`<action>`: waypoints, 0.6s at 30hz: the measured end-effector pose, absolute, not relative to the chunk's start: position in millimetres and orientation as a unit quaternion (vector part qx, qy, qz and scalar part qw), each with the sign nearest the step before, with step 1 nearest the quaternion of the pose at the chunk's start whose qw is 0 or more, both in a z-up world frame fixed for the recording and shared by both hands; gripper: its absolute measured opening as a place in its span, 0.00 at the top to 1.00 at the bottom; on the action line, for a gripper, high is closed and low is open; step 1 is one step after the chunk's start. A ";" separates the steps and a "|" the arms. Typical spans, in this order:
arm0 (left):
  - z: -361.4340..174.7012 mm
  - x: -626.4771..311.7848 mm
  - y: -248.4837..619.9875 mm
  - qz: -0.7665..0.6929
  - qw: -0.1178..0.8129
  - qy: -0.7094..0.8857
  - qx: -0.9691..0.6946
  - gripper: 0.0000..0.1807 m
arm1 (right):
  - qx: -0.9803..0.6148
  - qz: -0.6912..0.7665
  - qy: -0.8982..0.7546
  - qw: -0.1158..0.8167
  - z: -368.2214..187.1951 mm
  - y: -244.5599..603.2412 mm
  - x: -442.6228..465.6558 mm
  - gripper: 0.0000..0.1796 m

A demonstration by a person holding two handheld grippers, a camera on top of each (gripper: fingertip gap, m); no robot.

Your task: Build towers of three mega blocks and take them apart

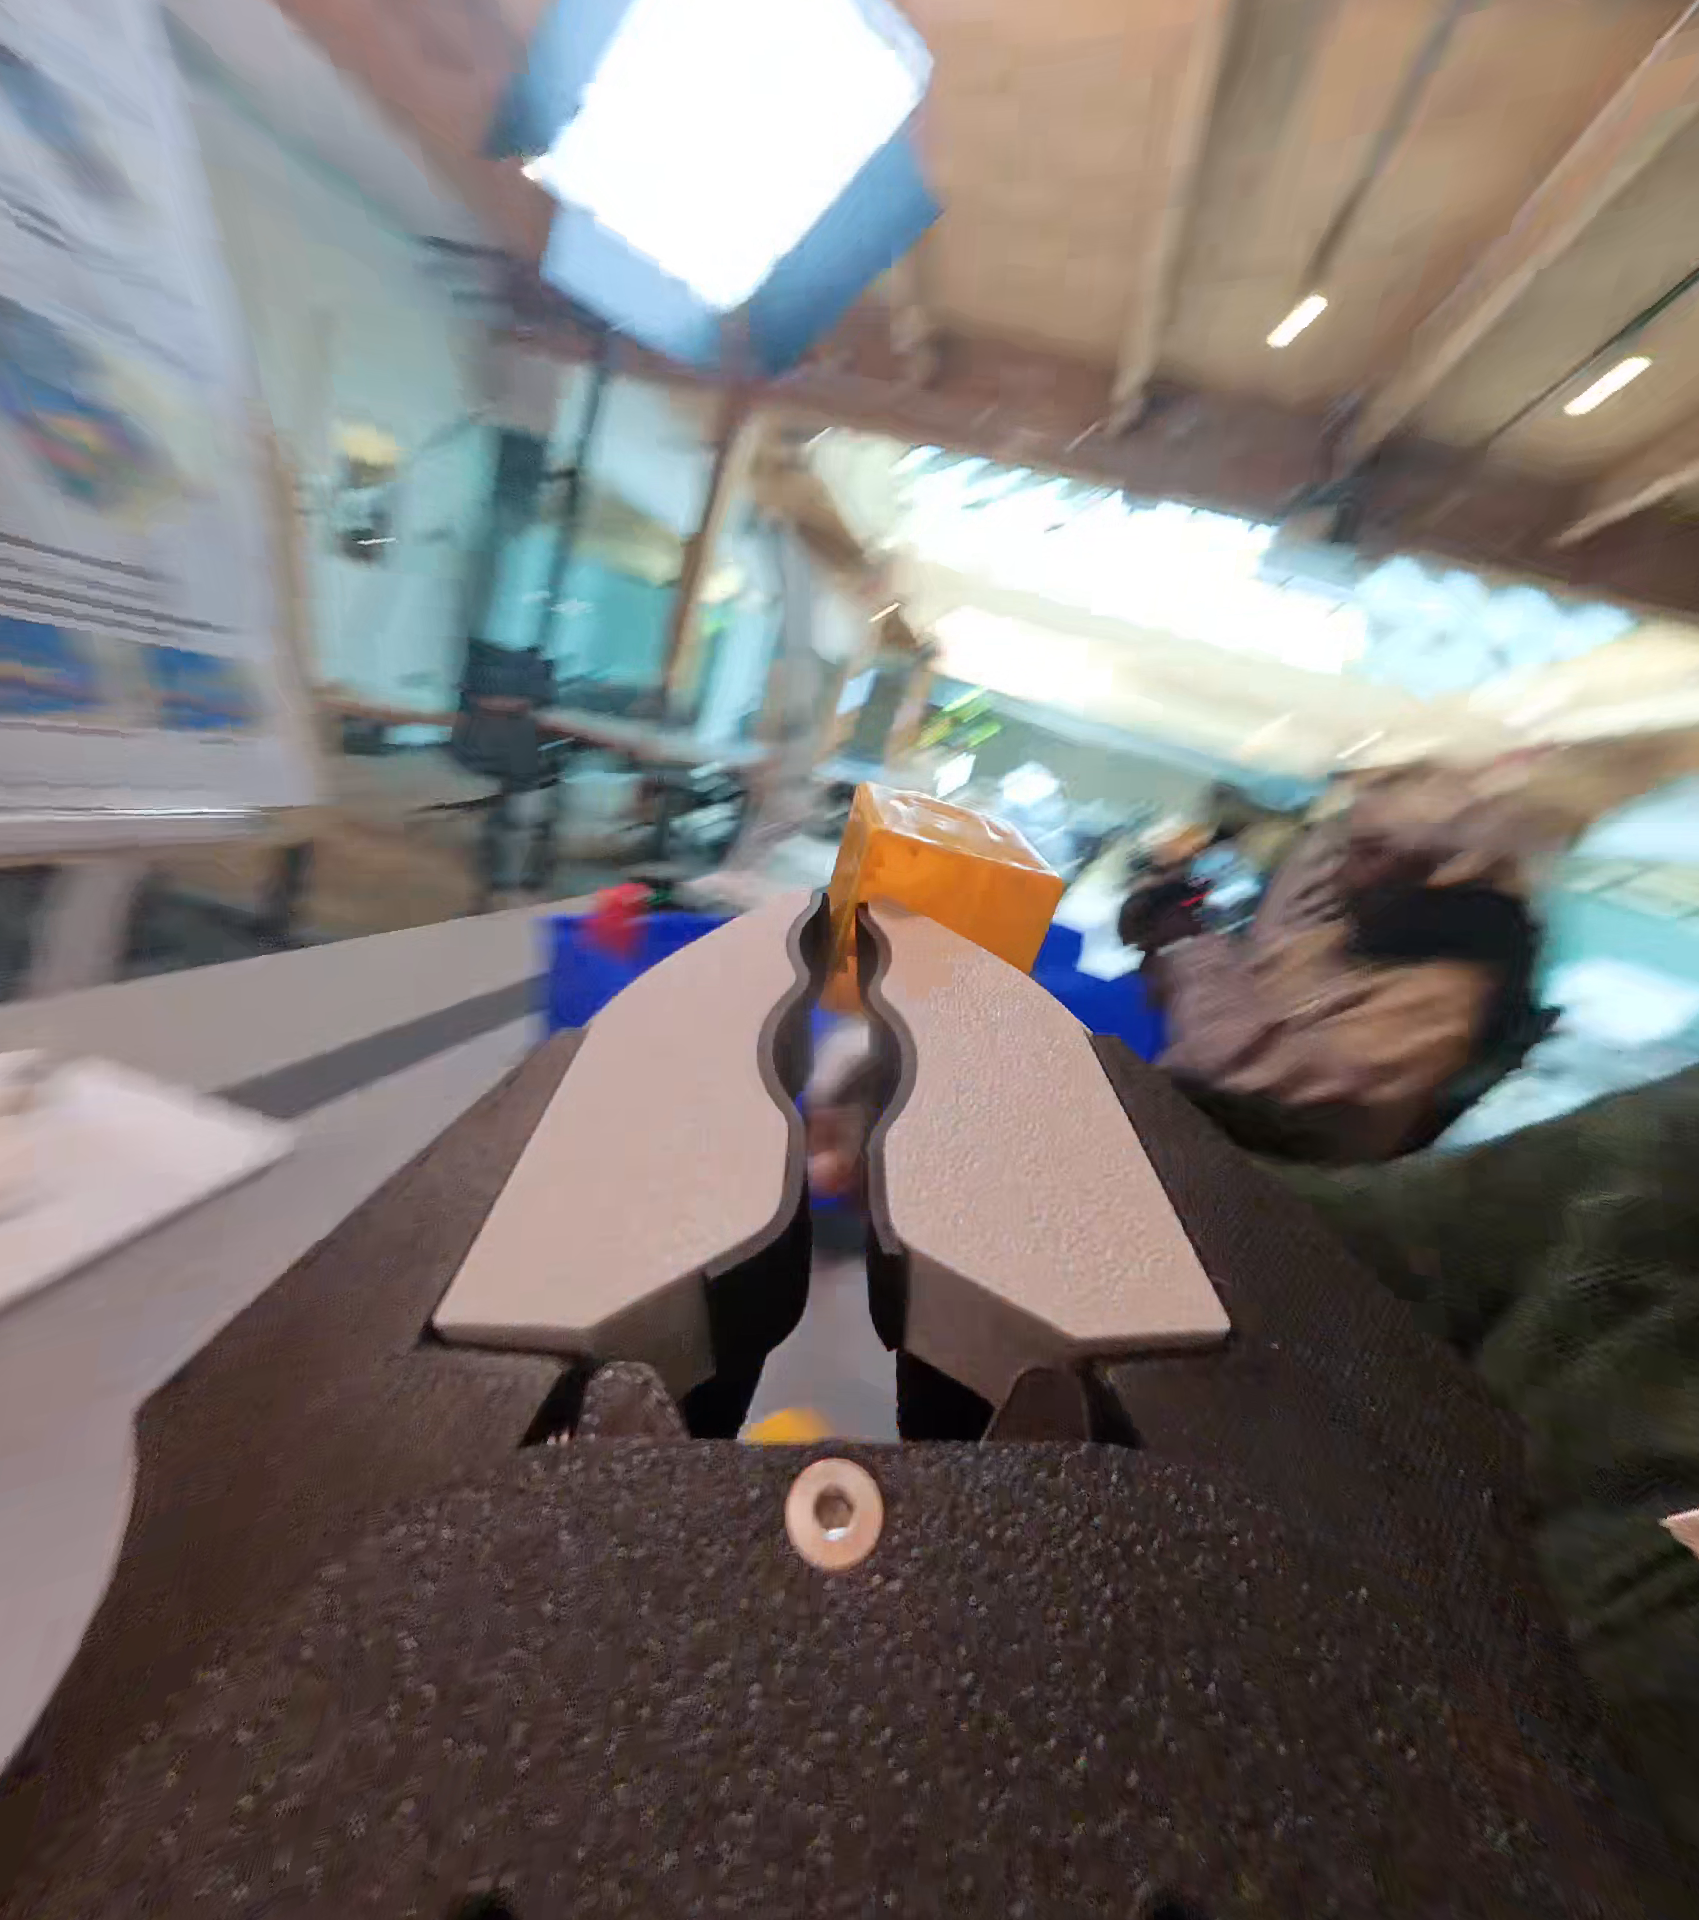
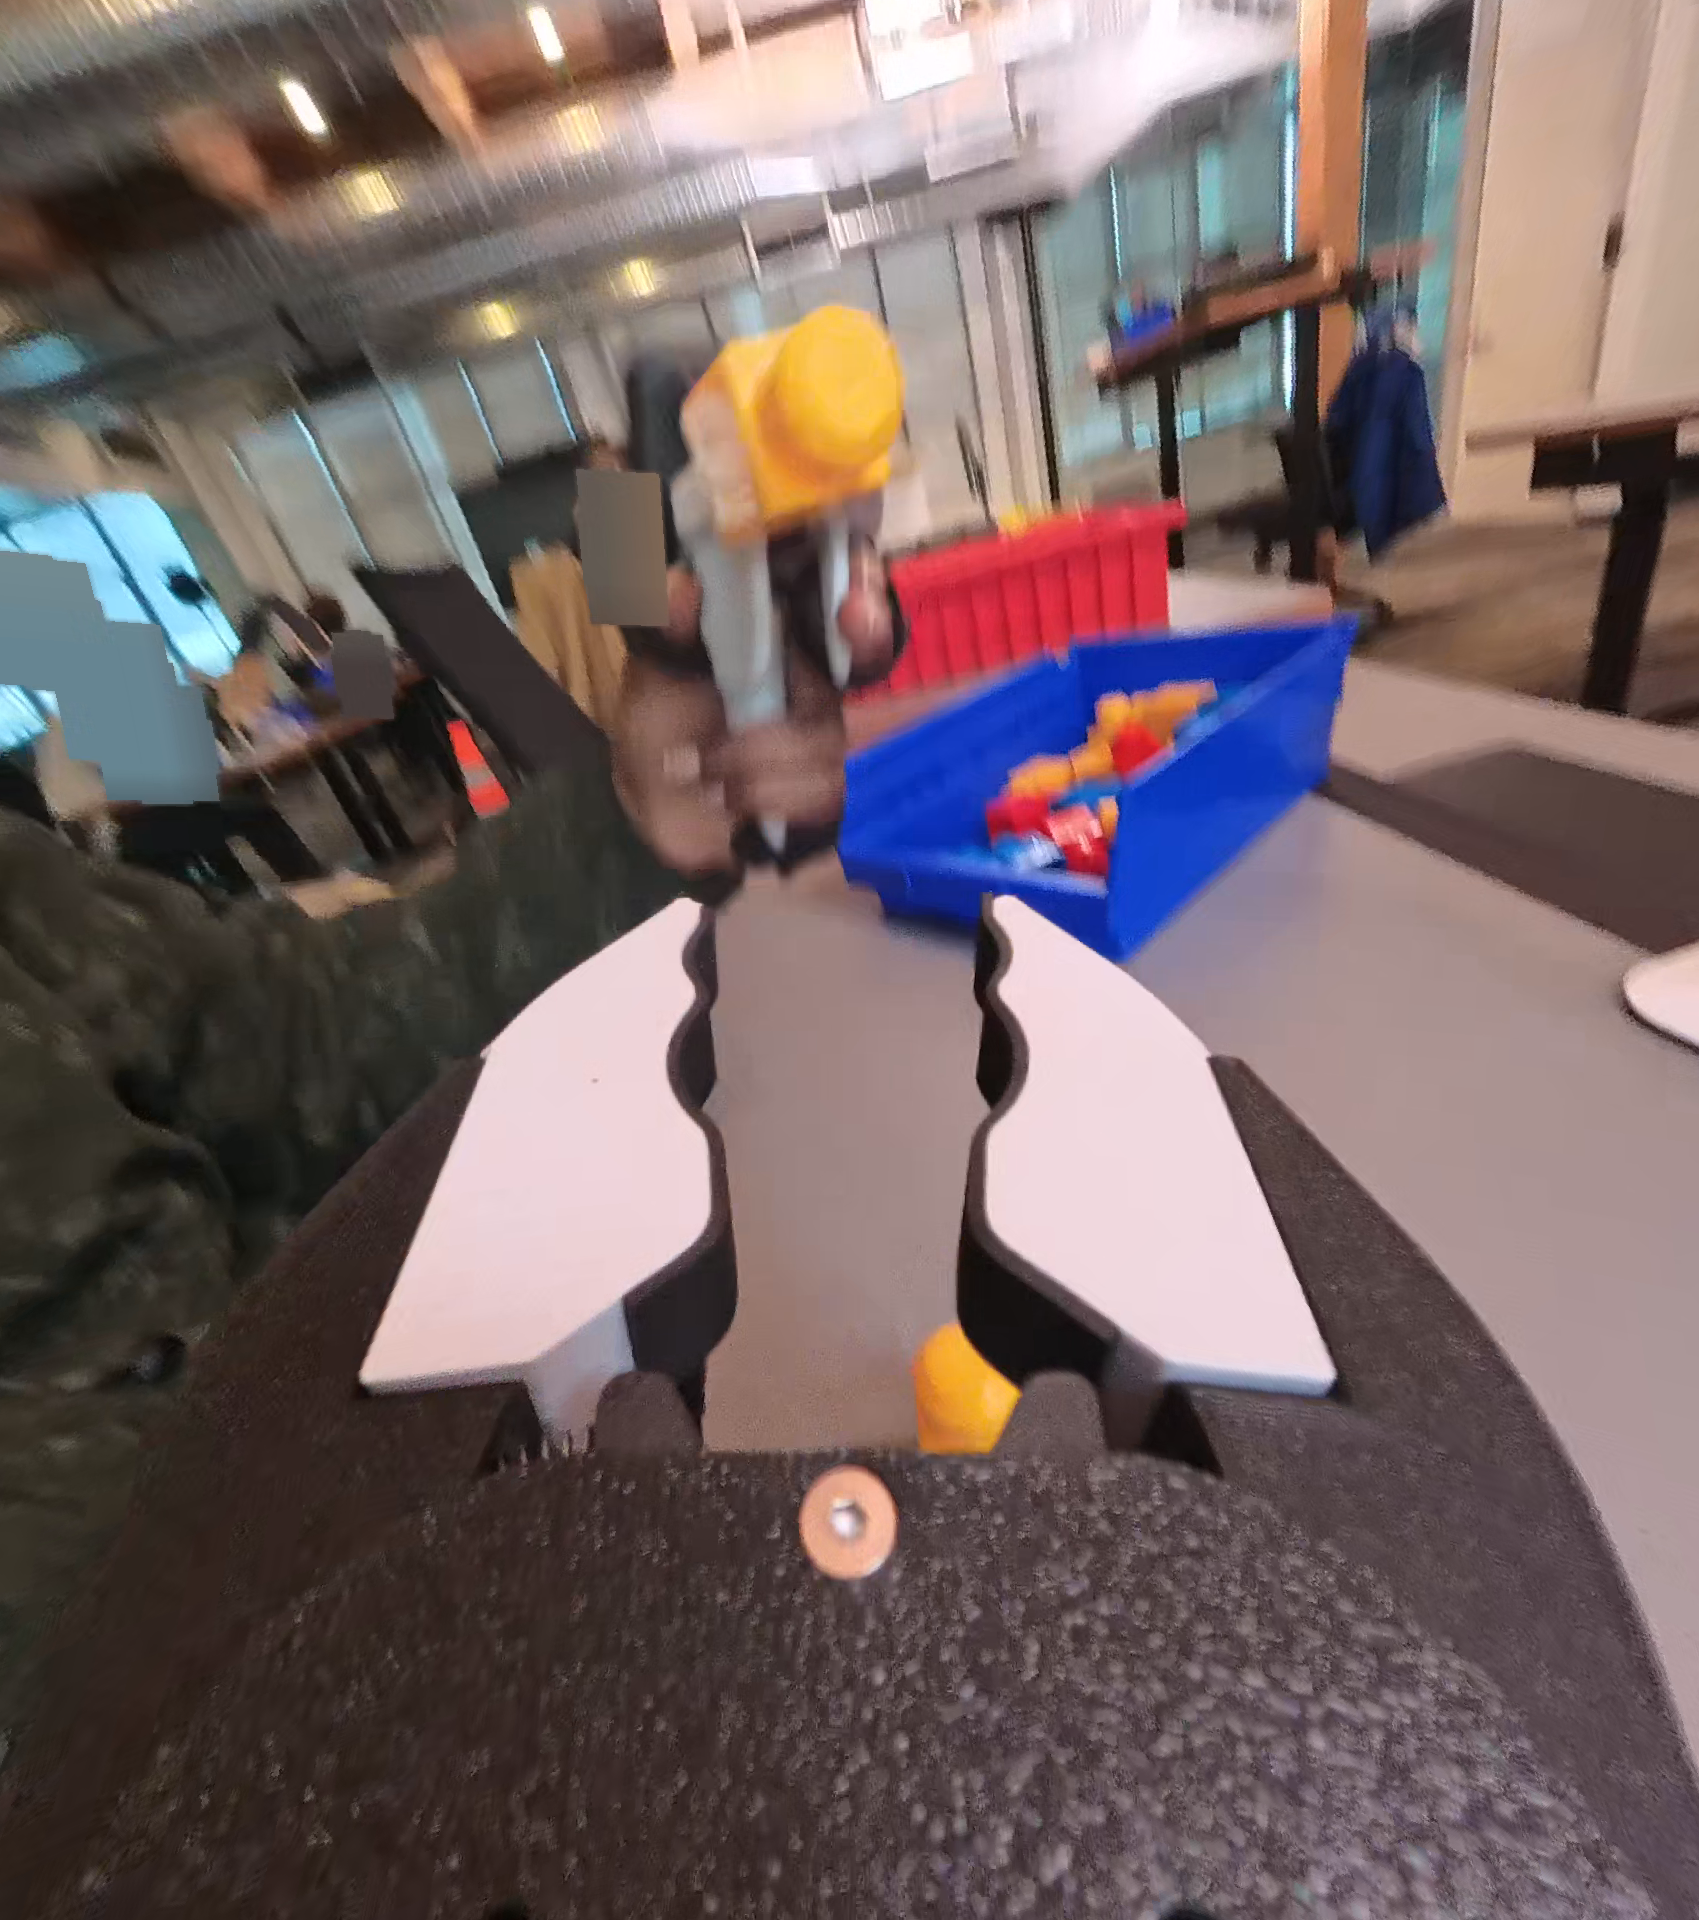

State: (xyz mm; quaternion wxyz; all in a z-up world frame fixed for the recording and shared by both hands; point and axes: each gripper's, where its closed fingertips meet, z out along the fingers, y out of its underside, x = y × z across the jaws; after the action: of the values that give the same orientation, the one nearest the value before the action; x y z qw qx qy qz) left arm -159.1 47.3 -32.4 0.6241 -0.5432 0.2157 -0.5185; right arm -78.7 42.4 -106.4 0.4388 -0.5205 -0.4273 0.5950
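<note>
Your left hand-held gripper (image 1: 843,925) is clenched on a yellow-orange plastic mega block (image 1: 938,878), pinching one edge of it at the very tips of its grey fingers (image 1: 658,1122). The block sits tilted beyond the tips, raised in the air well above the grey counter (image 1: 201,997). In the right wrist view, the same block (image 2: 803,416) shows its round top stud facing the camera, with the left hand-held gripper (image 2: 803,540) pointing upward beneath it. Your right hand-held gripper (image 2: 843,925) is released: its white fingers (image 2: 564,1164) stand apart, with bare counter (image 2: 1396,1143) visible in the gap and nothing between them. A second yellow plastic block (image 2: 959,1397) lies on the counter below the right hand-held gripper, close to the base of its right-hand finger. A blue plastic bin (image 2: 1198,831) rests on the counter ahead, tilted in the view, holding a loose pile of red, yellow, orange and blue blocks (image 2: 1084,790). A red ribbed plastic bin (image 2: 1032,592) stands just behind it. Your dark green sleeve (image 2: 201,1039) crosses the left of the right wrist view. Both views are motion-blurred.
</note>
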 end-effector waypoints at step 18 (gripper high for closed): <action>-111.6 -64.3 52.5 -0.494 0.577 0.285 -0.585 0.86 | -0.485 0.636 -0.359 0.480 -66.1 45.2 -57.0 0.80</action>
State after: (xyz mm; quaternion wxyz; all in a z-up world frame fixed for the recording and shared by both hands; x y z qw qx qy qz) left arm -64.3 52.5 -111.6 0.5773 -0.5845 0.2852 -0.4937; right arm -57.0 45.2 -66.1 0.4804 -0.4848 -0.3594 0.6364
